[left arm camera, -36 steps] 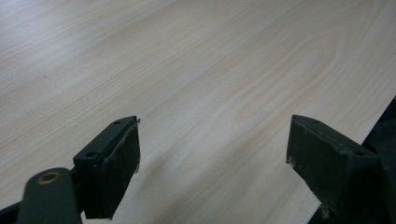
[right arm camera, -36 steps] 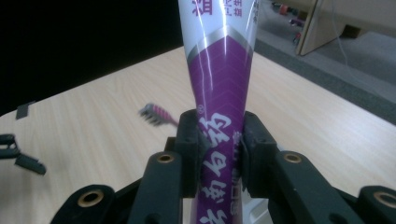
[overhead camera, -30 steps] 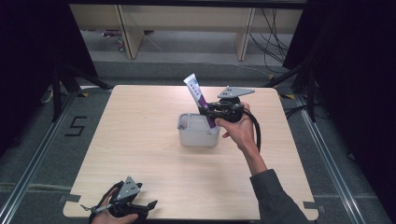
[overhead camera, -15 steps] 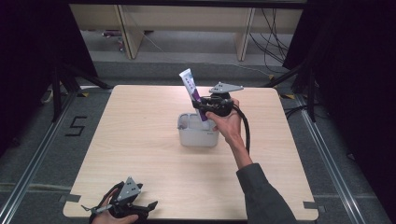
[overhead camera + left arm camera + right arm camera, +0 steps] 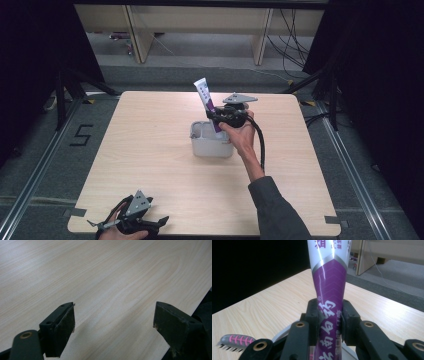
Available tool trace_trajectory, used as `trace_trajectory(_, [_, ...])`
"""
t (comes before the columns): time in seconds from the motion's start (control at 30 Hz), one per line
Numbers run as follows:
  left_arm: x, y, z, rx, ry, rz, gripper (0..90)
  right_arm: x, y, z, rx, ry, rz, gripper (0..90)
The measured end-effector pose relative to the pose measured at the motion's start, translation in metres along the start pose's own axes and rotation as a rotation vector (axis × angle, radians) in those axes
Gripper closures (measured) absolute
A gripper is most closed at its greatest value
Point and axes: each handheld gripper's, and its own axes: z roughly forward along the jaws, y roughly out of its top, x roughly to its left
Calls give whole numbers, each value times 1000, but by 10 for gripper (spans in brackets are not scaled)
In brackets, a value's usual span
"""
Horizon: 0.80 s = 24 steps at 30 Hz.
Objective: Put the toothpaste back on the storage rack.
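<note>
The tabletop (image 5: 150, 165) is lying wide and pale, made of light wood, and it is carrying a single grey tub (image 5: 211, 142) near its middle, a little toward the far side. The tub is standing upright with its opening facing up.

A person's right arm is reaching over the tabletop from the near edge, and the right gripper (image 5: 218, 119) is hanging at the tub's far right corner, just above its rim. Its fingers (image 5: 314, 315) are clenching a white and purple tube (image 5: 206, 100). The tube is standing almost upright, leaning a little to the left in the high view, with its lower end going down into the tub and its white upper end rising well above the gripper. In the right gripper view the fingers are pressing the purple part from both sides, and a brush (image 5: 234, 341) with a grey head and pink stripes is showing at the lower left.

The left gripper (image 5: 131, 226) is resting at the near left edge of the tabletop, well apart from the tub. Its fingers (image 5: 62, 326) are standing released, with bare wood between them.
</note>
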Motion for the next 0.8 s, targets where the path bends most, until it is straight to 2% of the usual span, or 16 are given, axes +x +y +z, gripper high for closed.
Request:
trace_trajectory(0.03, [0,0,-1,5,-4,-1,170,1,-2,0,3,-5,24,723])
trace_trajectory(0.07, [-1,0,-1,4,-5,-3,170,0,-2,0,6,-4,9,723])
trace_trajectory(0.13, [-1,0,-1,5,-5,-4,170,0,-4,0,8,-9,22,722])
trace_trajectory(0.2, [0,0,-1,12,-2,6,170,-1,-7,0,17,-19,9,721])
trace_trajectory(0.3, [-1,0,0,9,-8,-1,170,-2,-10,1,21,-8,34,720])
trace_trajectory(0.33, [-1,0,0,13,-12,3,170,-4,-11,1,22,-19,13,720])
trace_trajectory(0.37, [-1,0,0,9,-9,-4,170,-2,-13,2,26,-17,40,719])
trace_trajectory(0.4, [-1,0,0,9,-11,-2,170,-4,-14,2,23,-9,26,719])
trace_trajectory(0.43, [-1,0,0,10,-11,-5,170,-3,-14,2,34,-15,41,719])
trace_trajectory(0.47, [-1,0,1,11,-8,-5,170,-5,-16,3,27,-7,30,718])
trace_trajectory(0.5, [-1,0,1,12,-6,-3,170,-3,-16,2,35,-12,53,718])
trace_trajectory(0.53, [-1,1,1,12,-12,-2,170,-4,-17,2,40,-11,35,718])
trace_trajectory(0.57, [-2,1,2,13,-12,3,170,-3,-18,2,38,-17,50,717])
trace_trajectory(0.63, [-2,1,2,16,-15,7,170,-5,-19,2,38,-22,25,716])
trace_trajectory(0.7, [-1,1,2,17,-10,7,170,-5,-21,4,43,-11,48,715])
trace_trajectory(0.8, [0,0,2,9,-7,1,170,-7,-22,4,50,-10,38,714])
